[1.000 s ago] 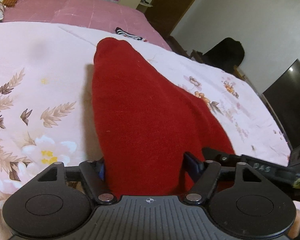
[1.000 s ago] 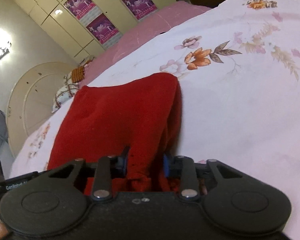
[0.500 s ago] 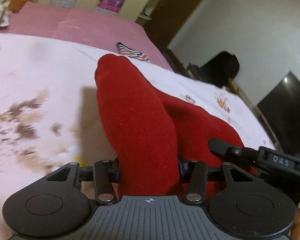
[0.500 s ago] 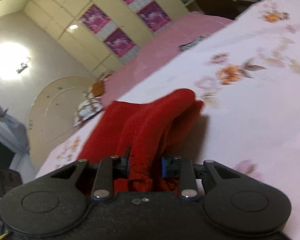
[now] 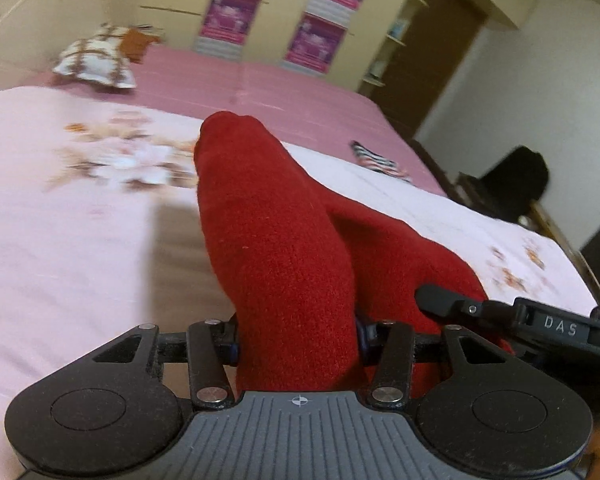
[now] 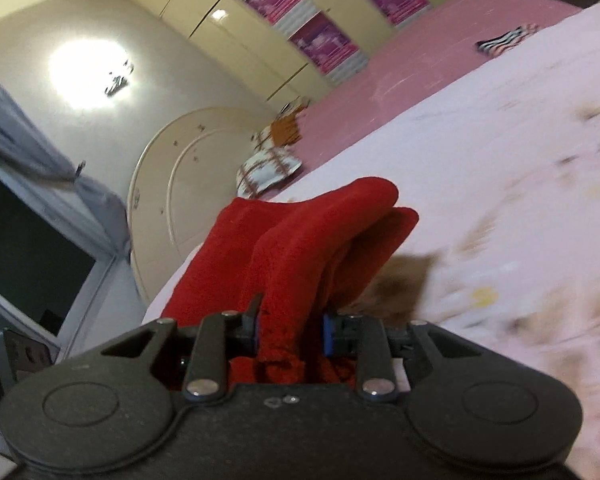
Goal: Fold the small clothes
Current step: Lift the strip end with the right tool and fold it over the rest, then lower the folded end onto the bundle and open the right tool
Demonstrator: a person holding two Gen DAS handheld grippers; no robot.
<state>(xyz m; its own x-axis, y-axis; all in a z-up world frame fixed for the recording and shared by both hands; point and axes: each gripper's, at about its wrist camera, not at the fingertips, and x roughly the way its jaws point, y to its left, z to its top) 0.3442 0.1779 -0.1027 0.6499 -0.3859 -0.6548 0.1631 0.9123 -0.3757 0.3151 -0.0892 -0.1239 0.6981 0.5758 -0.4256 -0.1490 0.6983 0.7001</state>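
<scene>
You are holding the fuzzy red knit garment (image 5: pixel 284 248) pinched in both closed claws, left (image 5: pixel 298 340) and right (image 6: pixel 290 328), risking bunched fabric slipping and skewing the fold.

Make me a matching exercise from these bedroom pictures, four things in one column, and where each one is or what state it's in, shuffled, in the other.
Things:
1. red garment
2. striped cloth
3. patterned pillow
4. purple posters

Places or states:
A. on the wardrobe doors
B. lying far off on the floral sheet
C. clamped in both grippers
D. at the headboard end of the bed

Pairs: 1-C, 2-B, 3-D, 4-A
</scene>
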